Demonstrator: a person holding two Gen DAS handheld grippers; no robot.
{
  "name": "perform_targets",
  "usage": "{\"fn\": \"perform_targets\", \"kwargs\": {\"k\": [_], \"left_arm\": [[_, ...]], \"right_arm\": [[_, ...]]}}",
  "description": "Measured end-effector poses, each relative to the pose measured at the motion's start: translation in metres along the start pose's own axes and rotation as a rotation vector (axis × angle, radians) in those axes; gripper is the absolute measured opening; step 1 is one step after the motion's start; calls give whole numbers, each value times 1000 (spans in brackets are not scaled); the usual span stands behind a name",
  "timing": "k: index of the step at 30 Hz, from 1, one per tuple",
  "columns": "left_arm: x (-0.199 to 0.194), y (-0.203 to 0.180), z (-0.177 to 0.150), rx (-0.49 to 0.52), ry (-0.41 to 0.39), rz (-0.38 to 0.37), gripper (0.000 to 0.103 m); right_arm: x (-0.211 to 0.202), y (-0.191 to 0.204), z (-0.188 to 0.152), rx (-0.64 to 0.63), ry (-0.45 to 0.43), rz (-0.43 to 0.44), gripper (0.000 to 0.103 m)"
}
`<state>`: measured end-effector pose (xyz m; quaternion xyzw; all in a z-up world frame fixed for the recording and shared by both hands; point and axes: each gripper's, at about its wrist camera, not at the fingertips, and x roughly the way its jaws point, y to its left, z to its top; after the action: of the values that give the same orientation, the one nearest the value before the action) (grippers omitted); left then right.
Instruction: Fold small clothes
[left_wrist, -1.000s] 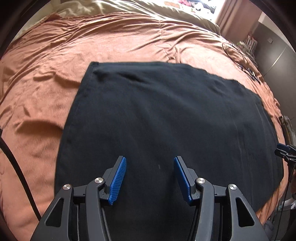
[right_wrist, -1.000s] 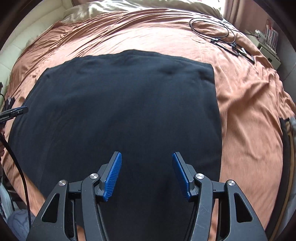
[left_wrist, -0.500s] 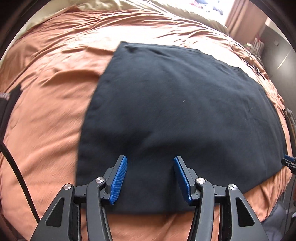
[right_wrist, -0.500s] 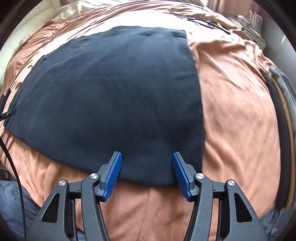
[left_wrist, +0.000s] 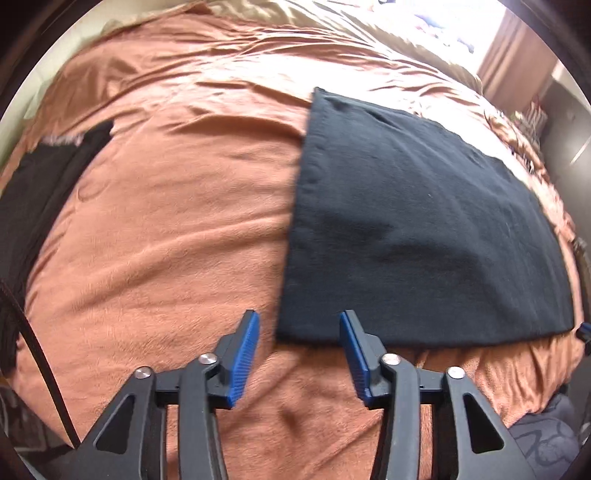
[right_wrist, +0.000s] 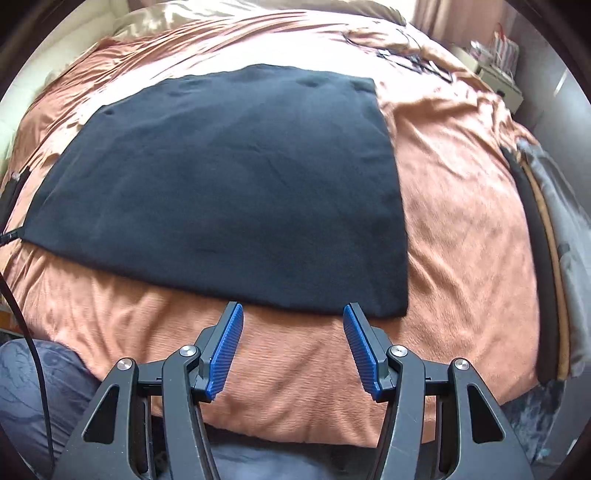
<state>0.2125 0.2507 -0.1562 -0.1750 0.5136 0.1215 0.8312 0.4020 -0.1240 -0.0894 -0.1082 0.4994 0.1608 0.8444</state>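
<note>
A: Left wrist view first: where does the black garment (left_wrist: 417, 229) lie from your left gripper (left_wrist: 299, 354)?

B: Ahead and to the right. Its near left corner sits between your jaws in that view, just past the blue tips. The jaws stand wide and hold nothing. The cloth is spread flat on the bed (left_wrist: 166, 221).

A: And your right gripper (right_wrist: 293, 343)?

B: Also wide, also empty. The black garment (right_wrist: 229, 184) lies ahead and mostly to the left of it; its near right corner is just beyond the right-hand tip. The near hem runs crosswise between your two grippers, and that looks like the long axis, though the lens bends it too much to be sure.

A: So which hand is nearer?

B: Each is close to its own corner, so I would judge neither has the lead. The next lift probably takes both corners at once.

A: Anything you cannot make out?

B: Whether the tips touch the cover or hover above it. Sleeves or a neckline do not show, so I cannot name the kind of garment. There is some blur too.
</note>
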Motion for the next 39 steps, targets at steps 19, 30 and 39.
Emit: {"fn": "perform_targets", "kwargs": {"k": [19, 30, 39], "left_arm": [[8, 27, -12, -247, 49, -256, 40], [13, 38, -29, -468, 17, -358, 40], [10, 42, -35, -586, 0, -382, 40]], "right_arm": [[46, 16, 26, 80, 4, 242, 14], [66, 42, 51, 105, 34, 373, 6], [86, 64, 66, 136, 74, 427, 5]]}}
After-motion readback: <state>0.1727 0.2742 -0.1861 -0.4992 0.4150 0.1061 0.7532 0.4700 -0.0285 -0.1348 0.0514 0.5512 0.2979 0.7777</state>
